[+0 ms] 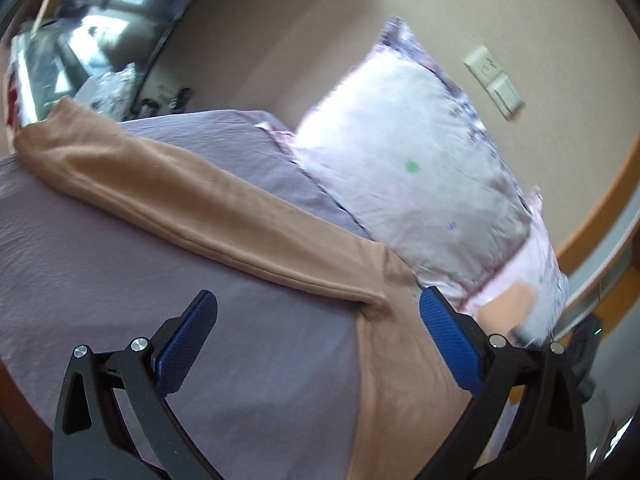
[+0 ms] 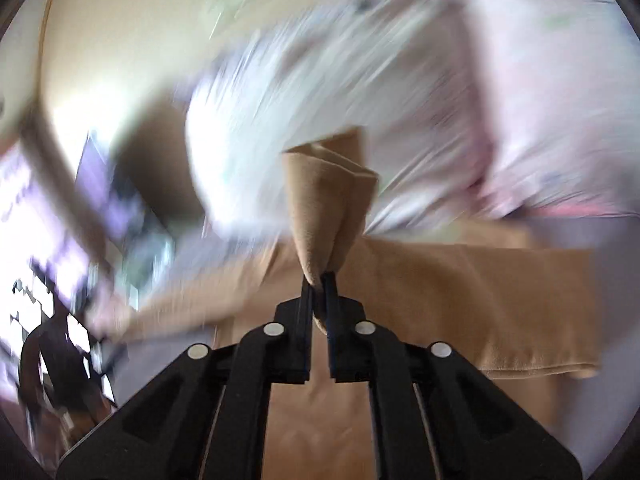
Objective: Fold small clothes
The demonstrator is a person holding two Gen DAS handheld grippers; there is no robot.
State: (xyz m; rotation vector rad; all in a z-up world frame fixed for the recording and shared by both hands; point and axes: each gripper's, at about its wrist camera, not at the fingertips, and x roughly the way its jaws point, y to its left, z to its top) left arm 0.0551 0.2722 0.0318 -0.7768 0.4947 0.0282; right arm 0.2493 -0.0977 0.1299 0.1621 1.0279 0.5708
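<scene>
A tan garment point(image 1: 192, 204) lies on the purple bed sheet point(image 1: 120, 272), one long sleeve stretched to the far left, its body running down to the right. My left gripper point(image 1: 318, 308) is open and empty just above the sleeve's base, its blue pads point(image 1: 188, 344) apart. In the blurred right wrist view, my right gripper point(image 2: 319, 280) is shut on a pinched fold of the tan garment point(image 2: 328, 208), lifted above the rest of the cloth point(image 2: 460, 304).
A pale floral pillow point(image 1: 416, 184) leans against the beige wall behind the garment. A wall switch plate point(image 1: 496, 80) is at upper right. A dark mirror or screen point(image 1: 92, 32) and clutter lie at far left. The bed edge shows lower left.
</scene>
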